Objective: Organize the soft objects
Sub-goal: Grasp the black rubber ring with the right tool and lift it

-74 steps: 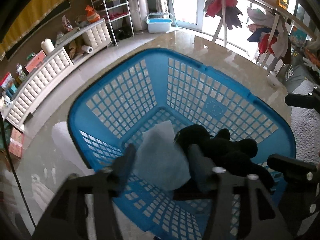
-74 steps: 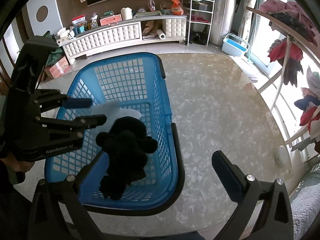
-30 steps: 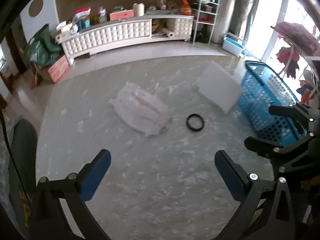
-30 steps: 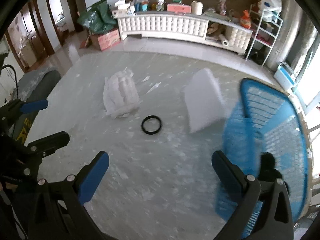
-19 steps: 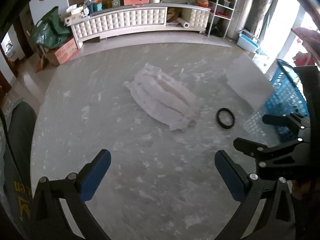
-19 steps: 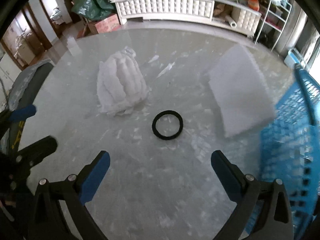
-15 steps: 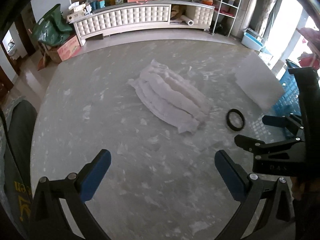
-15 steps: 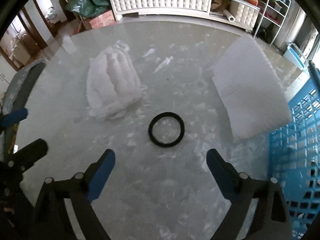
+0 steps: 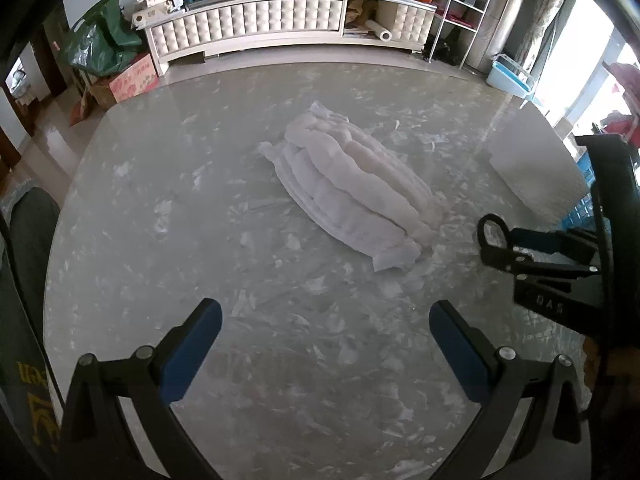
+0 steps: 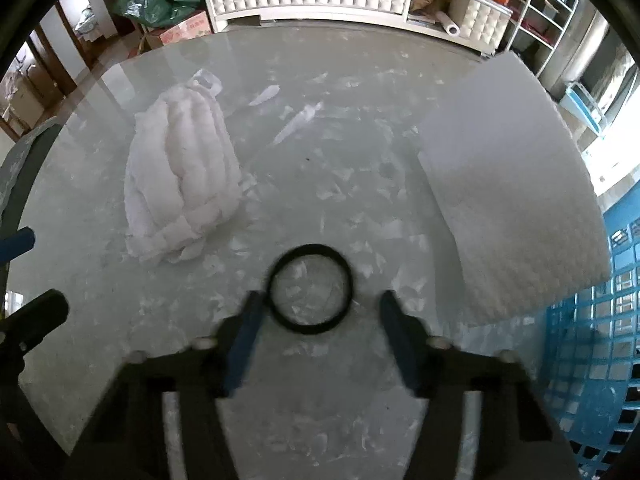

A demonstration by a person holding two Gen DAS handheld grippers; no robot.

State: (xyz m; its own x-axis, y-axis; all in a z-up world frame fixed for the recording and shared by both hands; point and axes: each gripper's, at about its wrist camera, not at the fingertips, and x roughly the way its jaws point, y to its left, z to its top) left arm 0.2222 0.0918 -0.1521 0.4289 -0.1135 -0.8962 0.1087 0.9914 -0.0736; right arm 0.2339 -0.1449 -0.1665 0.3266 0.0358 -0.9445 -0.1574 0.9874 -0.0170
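A white padded bundle [image 9: 352, 188] lies mid-table; it also shows in the right wrist view [image 10: 184, 180]. A thin black ring [image 10: 310, 288] lies flat on the marble, just ahead of my right gripper [image 10: 320, 320], whose jaws stand partly open on either side of it, blurred. The ring shows in the left wrist view [image 9: 493, 231] at that gripper's tips. A white foam sheet [image 10: 508, 200] leans against the blue basket [image 10: 600, 344]. My left gripper [image 9: 324, 332] is wide open and empty above bare table, short of the bundle.
The round marble table [image 9: 160, 208] ends near a dark chair back [image 9: 24, 248] at the left. A white cabinet [image 9: 280, 20] with clutter stands beyond. A green bag [image 9: 100, 48] and a box sit on the floor.
Both grippers have left the basket and swung over the table. In the last half second the right gripper dropped close to the ring and its jaws narrowed; the left edged toward the bundle.
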